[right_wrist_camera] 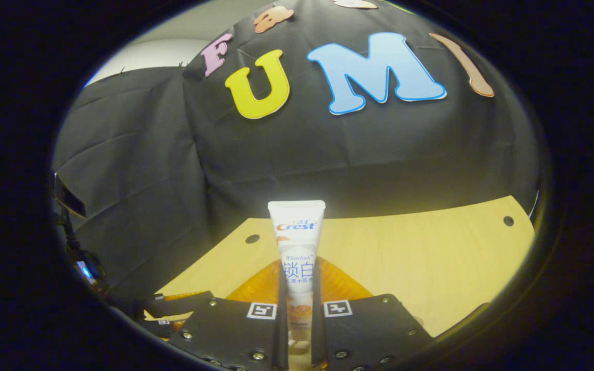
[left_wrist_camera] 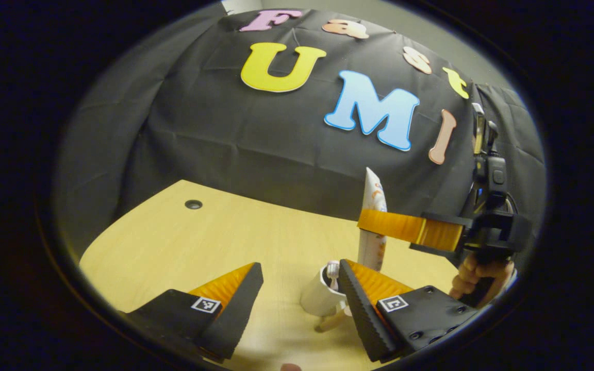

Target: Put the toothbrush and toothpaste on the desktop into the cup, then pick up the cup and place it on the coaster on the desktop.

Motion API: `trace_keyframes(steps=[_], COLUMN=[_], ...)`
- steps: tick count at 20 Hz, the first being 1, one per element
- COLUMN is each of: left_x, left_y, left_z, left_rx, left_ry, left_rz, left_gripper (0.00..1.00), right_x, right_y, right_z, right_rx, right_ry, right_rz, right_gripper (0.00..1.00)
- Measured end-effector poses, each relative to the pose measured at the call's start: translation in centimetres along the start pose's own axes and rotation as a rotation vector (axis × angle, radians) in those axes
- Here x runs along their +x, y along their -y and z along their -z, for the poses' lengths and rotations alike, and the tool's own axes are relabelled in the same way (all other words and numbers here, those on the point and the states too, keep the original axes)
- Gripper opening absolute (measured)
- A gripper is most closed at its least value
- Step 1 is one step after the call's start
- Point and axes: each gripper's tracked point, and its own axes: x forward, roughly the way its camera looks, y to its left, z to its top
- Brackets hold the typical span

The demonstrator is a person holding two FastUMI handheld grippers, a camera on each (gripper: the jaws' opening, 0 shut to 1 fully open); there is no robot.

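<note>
Toothpaste (right_wrist_camera: 297,257) stands upright, clamped between the right gripper's (right_wrist_camera: 299,330) fingers (left gripper's (left_wrist_camera: 297,293) fingers apart, beside the cup (left_wrist_camera: 320,296)).

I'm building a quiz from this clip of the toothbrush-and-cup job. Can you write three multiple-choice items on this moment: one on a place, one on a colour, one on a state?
1. Where is the toothpaste tube?
A. Flat on the desktop
B. Upright between the right tongs
C. Lying on a coaster

2. What colour is the cup?
A. White
B. Red
C. Dark green

3. How do the left tongs stand?
A. Shut on the cup
B. Shut on the tube
C. Open, holding nothing

Answers:
1. B: in the right gripper view the tube stands clamped between both fingers, above the desktop.
2. A: in the left gripper view the cup beside the fingers is white, with the toothbrush head showing at its mouth.
3. C: a wide gap with bare desktop lies between the two fingers.
</note>
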Motion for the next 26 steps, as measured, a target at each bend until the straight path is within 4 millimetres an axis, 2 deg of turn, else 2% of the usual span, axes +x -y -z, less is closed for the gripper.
trace_keyframes(steps=[1, 2, 6, 12, 16, 17, 20, 21, 22, 24, 25, 26], left_x=[-0.5, -1.0, -1.8, -1.6, -1.2, -1.1, -0.8, -0.5, -0.4, -0.7, -0.8, -0.7], left_y=[-0.1, -0.2, -0.8, -1.5, -1.0, -0.8, 0.0, 0.2, 0.3, 0.6, 0.8, 1.0], left_z=[0.0, 0.2, 1.4, 4.1, 4.4, 4.2, 4.2, 4.1, 4.2, 4.7, 5.0, 5.0], left_rx=[-0.009, -0.019, -0.057, -0.065, -0.062, -0.061, -0.06, -0.059, -0.058, -0.057, -0.058, -0.055], left_ry=[0.0, -0.003, -0.033, -0.091, -0.106, -0.106, -0.108, -0.11, -0.114, -0.123, -0.127, -0.132], left_rz=[-0.002, -0.003, -0.009, -0.012, 0.006, 0.01, 0.025, 0.03, 0.033, 0.036, 0.039, 0.043], left_gripper=[0.95, 0.99, 0.99, 0.99, 0.95, 0.99, 0.99, 0.99, 0.99, 0.96, 0.99, 0.95], right_x=[0.5, 1.0, 2.3, 2.5, 2.5, 2.4, 1.8, 1.4, 1.1, 0.8, 0.7, 0.5], right_y=[-0.1, -0.2, -0.1, 0.7, 1.2, 1.3, 0.9, 1.0, 1.1, 0.6, 0.5, 0.4], right_z=[-0.1, 0.2, 2.2, 3.9, 4.3, 4.6, 5.1, 5.1, 4.8, 4.9, 5.1, 5.2], right_rx=[-0.019, -0.044, -0.145, -0.181, -0.177, -0.179, -0.192, -0.207, -0.223, -0.23, -0.228, -0.225], right_ry=[0.013, 0.015, -0.007, -0.023, -0.029, -0.039, -0.059, -0.056, -0.051, -0.052, -0.06, -0.066], right_rz=[0.001, 0.007, 0.028, 0.091, 0.101, 0.102, 0.079, 0.079, 0.079, 0.056, 0.054, 0.048], right_gripper=[0.18, 0.18, 0.19, 0.18, 0.21, 0.23, 0.25, 0.35, 0.29, 0.41, 0.5, 0.51])
